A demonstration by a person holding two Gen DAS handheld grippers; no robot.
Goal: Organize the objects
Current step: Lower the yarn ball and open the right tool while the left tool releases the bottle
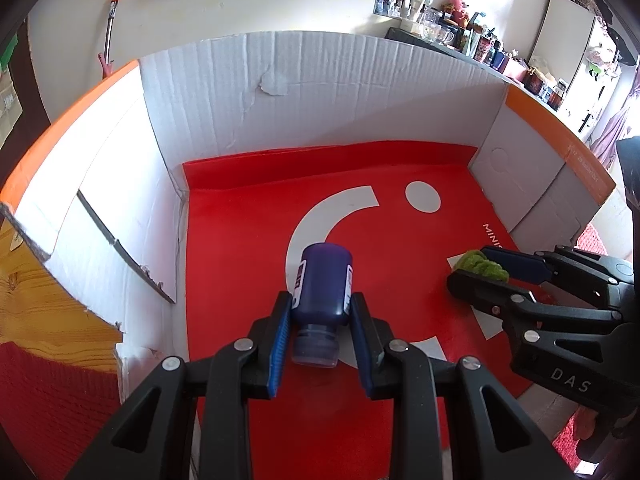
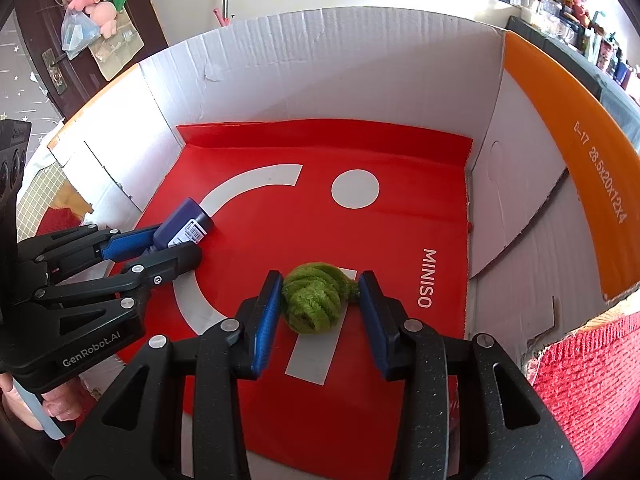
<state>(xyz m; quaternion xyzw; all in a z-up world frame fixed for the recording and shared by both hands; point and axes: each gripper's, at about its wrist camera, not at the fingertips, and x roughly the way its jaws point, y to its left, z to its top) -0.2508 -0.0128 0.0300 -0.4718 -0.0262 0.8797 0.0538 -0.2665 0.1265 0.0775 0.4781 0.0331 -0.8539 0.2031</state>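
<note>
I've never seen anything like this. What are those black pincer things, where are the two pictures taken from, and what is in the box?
No robot here: a person holds a black hand tool in each hand, each ending in a two-fingered claw with blue pads. A wide-angle camera sits on each tool and looks along its fingers, so each picture is one tool's own view.

In the left tool's view, the left claw is closed on a dark blue bottle, cap toward the camera. In the right tool's view, the right claw sits around a fuzzy green ball; its left pad touches, the right pad seems slightly clear, so I cannot tell if it grips.

Both hang inside an open cardboard box, white inside, with a red Miniso bag lining its floor.
</note>
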